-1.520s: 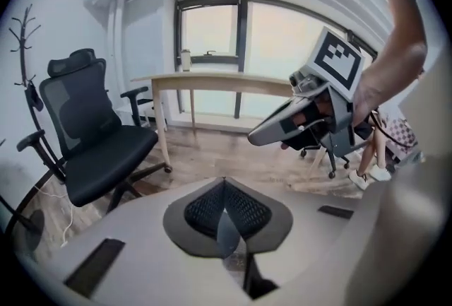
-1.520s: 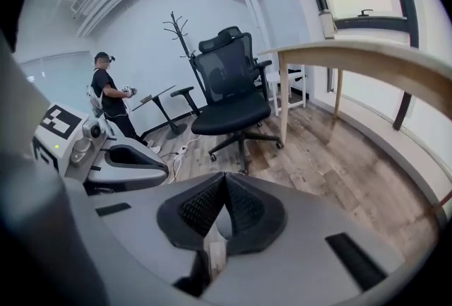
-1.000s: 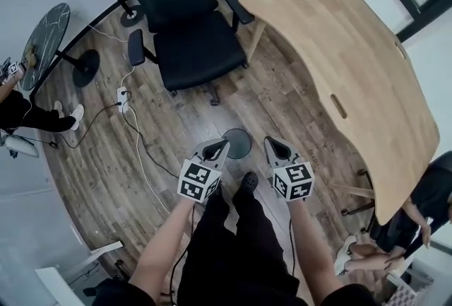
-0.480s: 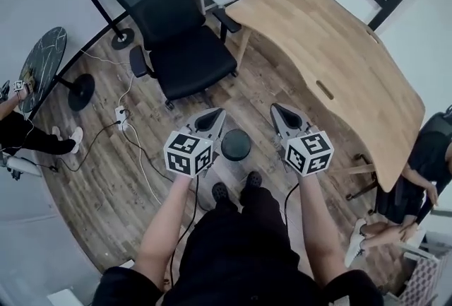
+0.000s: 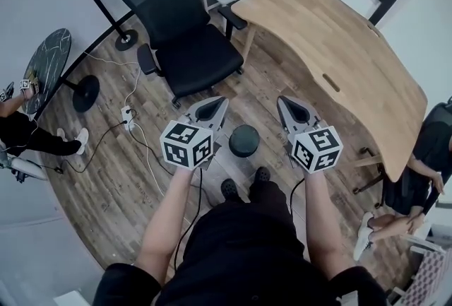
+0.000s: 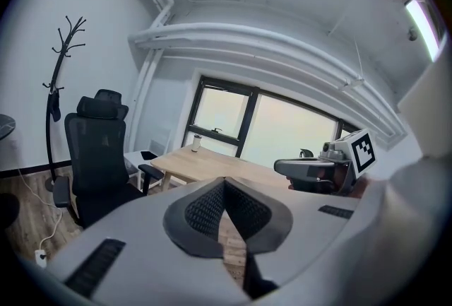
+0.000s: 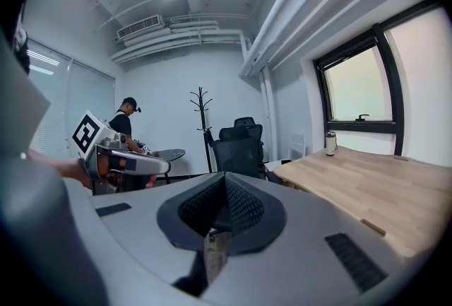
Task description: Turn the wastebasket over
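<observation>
My left gripper hangs above the wood floor, its jaws pressed together on nothing. Just right of it, down on the floor ahead of my shoes, stands the dark round wastebasket, between the two grippers and touching neither. My right gripper is likewise closed and empty.

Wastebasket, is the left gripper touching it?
Apart. The head view shows bare floor between the wastebasket and the left gripper; the left gripper view shows shut jaws holding nothing.
</observation>
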